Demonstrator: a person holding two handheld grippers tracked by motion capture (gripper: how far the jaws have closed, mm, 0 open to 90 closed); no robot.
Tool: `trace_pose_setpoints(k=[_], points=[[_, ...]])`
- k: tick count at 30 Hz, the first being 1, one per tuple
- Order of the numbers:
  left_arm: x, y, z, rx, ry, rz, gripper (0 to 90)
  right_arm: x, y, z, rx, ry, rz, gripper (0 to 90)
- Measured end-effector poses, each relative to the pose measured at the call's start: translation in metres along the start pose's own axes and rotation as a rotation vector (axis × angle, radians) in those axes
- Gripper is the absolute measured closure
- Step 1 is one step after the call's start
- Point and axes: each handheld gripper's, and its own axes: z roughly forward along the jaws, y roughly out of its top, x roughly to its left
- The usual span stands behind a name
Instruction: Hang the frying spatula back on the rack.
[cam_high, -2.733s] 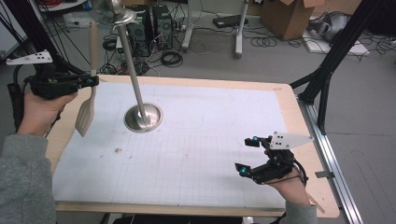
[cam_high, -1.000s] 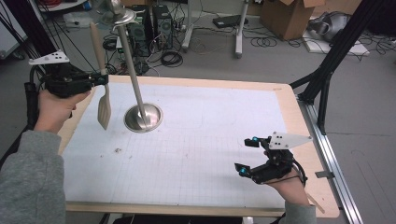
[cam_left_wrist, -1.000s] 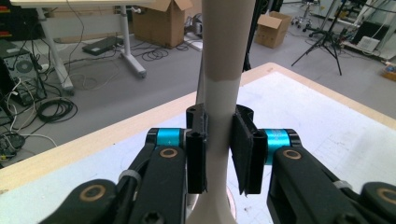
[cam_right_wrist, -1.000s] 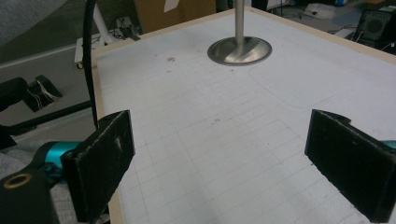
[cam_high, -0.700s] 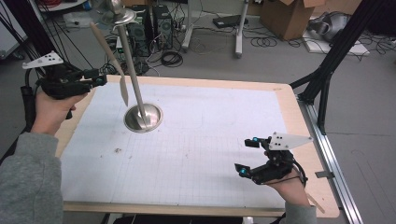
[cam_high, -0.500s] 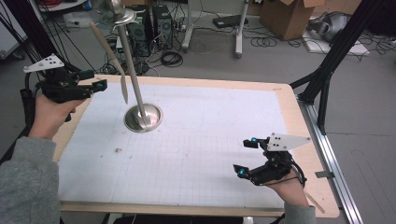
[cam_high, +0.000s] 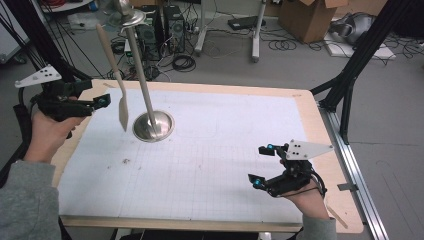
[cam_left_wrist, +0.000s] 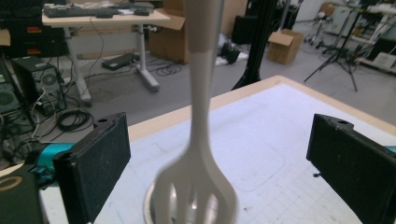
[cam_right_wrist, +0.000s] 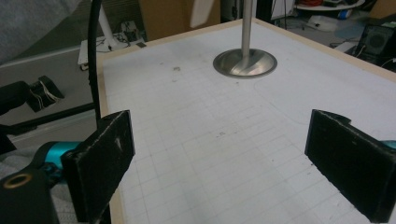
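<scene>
Released now, spatula (cam_high: 116, 75) hangs just beyond left claw (cam_high: 98, 102), which has just opened.

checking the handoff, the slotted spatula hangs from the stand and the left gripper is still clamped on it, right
Not quite. The slotted spatula does hang from the stand, but the left gripper is not clamped on it: its jaws have just been opening. In the left gripper view both pads stand well clear of the handle between them.

R gripper (cam_right_wrist: 219, 163) fingers apart over gridded table (cam_right_wrist: 210, 135); metal stand (cam_right_wrist: 244, 60) ahead.
</scene>
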Motion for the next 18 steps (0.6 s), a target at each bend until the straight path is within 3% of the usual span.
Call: trace_pose_setpoints(k=[6, 14, 18], points=[[-0.016, -0.009, -0.014, -0.088, -0.016, 0.01, 5.9, 0.0, 0.005, -0.002, -0.022, 0.003, -0.012, 7.2], [-0.036, -0.024, -0.023, -0.073, -0.022, 0.044, 5.7, -0.005, 0.009, -0.007, -0.069, 0.005, -0.015, 7.2], [-0.044, -0.033, -0.024, -0.059, -0.02, 0.04, 5.7, -0.006, 0.011, -0.009, -0.085, 0.001, -0.012, 7.2]])
